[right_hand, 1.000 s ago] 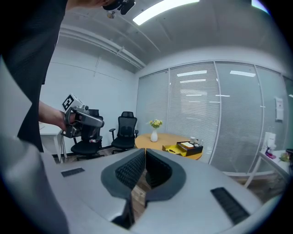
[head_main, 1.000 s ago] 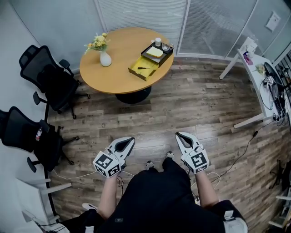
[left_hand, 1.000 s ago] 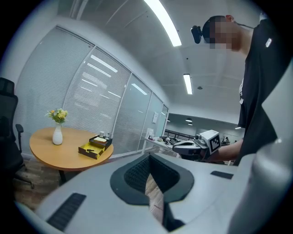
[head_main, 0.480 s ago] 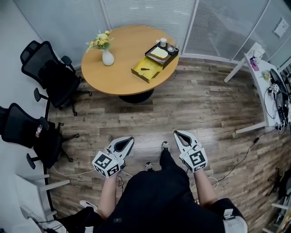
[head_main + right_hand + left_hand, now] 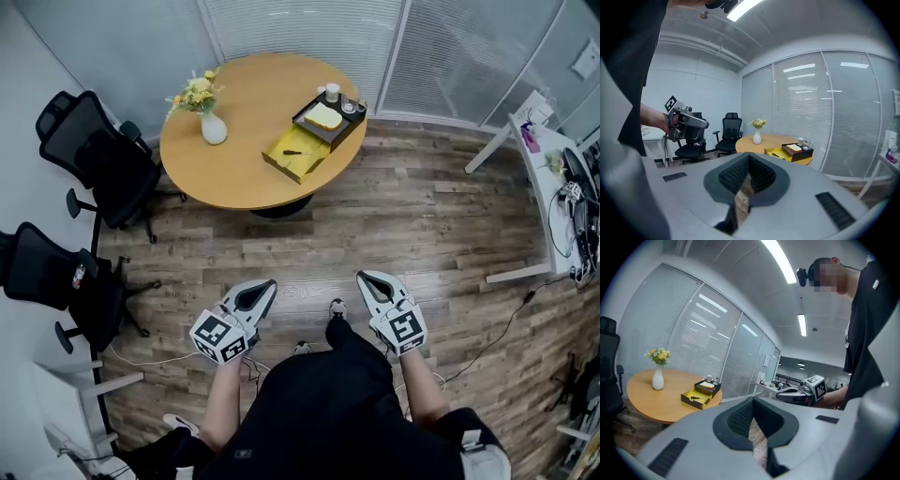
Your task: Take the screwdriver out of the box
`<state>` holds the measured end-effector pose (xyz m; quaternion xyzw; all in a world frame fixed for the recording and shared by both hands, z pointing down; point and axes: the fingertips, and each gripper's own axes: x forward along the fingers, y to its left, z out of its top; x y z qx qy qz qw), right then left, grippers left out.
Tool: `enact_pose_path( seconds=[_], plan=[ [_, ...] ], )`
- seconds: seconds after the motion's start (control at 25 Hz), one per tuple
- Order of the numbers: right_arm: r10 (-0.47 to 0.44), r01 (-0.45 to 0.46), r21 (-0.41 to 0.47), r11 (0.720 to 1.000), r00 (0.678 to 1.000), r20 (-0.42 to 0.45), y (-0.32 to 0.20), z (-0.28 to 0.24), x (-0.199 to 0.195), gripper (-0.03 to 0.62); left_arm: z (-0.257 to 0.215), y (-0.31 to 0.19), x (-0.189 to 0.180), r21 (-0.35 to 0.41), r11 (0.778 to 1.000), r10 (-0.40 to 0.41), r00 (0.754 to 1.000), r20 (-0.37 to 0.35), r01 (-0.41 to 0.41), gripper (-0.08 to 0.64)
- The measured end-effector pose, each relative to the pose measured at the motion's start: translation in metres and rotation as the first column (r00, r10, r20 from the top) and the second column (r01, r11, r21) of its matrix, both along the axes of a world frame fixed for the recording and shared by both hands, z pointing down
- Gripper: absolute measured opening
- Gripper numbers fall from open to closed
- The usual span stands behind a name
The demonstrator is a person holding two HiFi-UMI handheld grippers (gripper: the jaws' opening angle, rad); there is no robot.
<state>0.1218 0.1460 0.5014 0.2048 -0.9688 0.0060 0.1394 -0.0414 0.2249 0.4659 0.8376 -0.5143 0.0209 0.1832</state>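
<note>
An open yellow box lies on the round wooden table, far ahead of me, with a dark screwdriver inside it. The left gripper view also shows the box and the screwdriver. In the right gripper view the box sits small and distant. My left gripper and right gripper hover at waist height over the wooden floor, well short of the table. Both are shut with nothing between their jaws.
A black tray with a yellow item and cups adjoins the box. A white vase of flowers stands at the table's left. Two black office chairs stand at the left. A white desk and floor cables are at the right.
The table sits slightly lower and further left in the head view as the person steps toward it. Both grippers keep the same pose and stay shut.
</note>
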Motion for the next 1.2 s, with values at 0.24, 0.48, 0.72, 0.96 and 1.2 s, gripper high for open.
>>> enact_pose_path(
  seconds=[0.24, 0.48, 0.72, 0.96, 1.2],
  plan=[
    [-0.040, 0.040, -0.005, 0.999, 0.999, 0.000, -0.036, 0.001, -0.002, 0.005, 0.000, -0.035, 0.008, -0.011, 1.000, -0.019, 1.000, 0.010, 0.019, 0.006],
    [-0.100, 0.100, -0.024, 0.995, 0.995, 0.013, -0.065, 0.005, -0.001, 0.005, -0.005, -0.063, 0.018, -0.012, 0.999, -0.051, 0.998, 0.027, 0.051, 0.006],
    [-0.148, 0.148, -0.030, 0.989, 0.989, 0.007, -0.093, 0.002, -0.009, 0.005, -0.007, -0.084, 0.019, -0.015, 0.995, -0.098, 0.994, 0.038, 0.099, 0.006],
    [-0.208, 0.209, -0.015, 0.978, 0.978, 0.028, -0.115, 0.006, -0.019, 0.005, -0.005, -0.098, 0.020, -0.021, 0.989, -0.146, 0.988, 0.054, 0.148, 0.006],
    [-0.249, 0.249, -0.006, 0.968, 0.968, 0.028, -0.138, 0.006, -0.024, 0.005, -0.010, -0.116, 0.021, 0.002, 0.984, -0.179, 0.982, 0.065, 0.180, 0.006]
  ],
)
